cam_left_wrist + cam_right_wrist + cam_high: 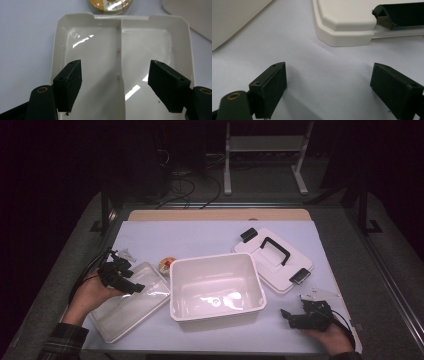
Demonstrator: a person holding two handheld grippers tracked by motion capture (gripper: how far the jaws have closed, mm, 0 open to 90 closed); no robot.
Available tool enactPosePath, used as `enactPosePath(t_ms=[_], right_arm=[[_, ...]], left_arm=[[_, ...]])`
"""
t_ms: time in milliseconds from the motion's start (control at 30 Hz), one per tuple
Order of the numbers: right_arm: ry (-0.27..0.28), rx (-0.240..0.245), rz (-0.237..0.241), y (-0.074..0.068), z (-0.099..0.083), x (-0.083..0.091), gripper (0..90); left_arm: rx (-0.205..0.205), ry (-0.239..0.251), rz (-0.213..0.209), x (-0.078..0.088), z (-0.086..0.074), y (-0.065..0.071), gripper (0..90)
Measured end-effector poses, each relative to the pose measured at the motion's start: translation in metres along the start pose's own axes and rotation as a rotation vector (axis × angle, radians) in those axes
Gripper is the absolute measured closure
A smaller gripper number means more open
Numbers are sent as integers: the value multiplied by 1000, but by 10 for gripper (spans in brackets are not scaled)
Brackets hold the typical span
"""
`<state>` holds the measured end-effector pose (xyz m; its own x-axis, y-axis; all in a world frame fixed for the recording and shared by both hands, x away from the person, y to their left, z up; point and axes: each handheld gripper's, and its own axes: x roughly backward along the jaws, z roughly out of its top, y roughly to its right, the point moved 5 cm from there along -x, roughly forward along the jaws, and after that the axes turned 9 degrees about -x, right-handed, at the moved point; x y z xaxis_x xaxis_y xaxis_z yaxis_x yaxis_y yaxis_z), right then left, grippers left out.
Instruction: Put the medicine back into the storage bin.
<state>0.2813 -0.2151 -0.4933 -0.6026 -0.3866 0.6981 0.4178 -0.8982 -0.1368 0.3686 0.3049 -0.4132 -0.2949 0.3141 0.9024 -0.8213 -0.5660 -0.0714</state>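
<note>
Here the left tongs (136,288) hover over the tray (129,301), a shallow white tray with a centre rib that lies flat on the counter (200,237) just left of the bin (216,292). Its long axis runs diagonally, from the near-left counter edge up toward the bin's far-left corner. In the left gripper view the rib (120,70) runs straight away between the two pads (71,82), so the tongs point along the tray's length; the jaws stand wide apart, nothing between them, no pad touching the tray. The left hand (90,295) holds them from the tray's left side.

To the right of the bin, near the front edge, the right tongs (285,316) sit low over bare counter, jaws spread and empty, pointing left toward the bin. The right hand (332,337) grips them from behind.

The bin itself stands upright and open at mid-counter. Just past the tray's far end, touching or nearly touching the bin's far-left corner, sits a small round jar (166,264) with a yellow label. Behind the bin to its right lies the lid (272,260), flat, black handle up, angled diagonally.
</note>
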Motion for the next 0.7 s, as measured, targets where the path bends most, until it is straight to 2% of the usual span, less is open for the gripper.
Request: enactPosePath(t_ms=[533,700], right_arm=[[0,-1,1,0,0,0,129],[0,-2,2,0,0,0,129]], left_arm=[[-51,23,6,-2,53,-8,228],[-68,20,4,-8,69,-10,202]])
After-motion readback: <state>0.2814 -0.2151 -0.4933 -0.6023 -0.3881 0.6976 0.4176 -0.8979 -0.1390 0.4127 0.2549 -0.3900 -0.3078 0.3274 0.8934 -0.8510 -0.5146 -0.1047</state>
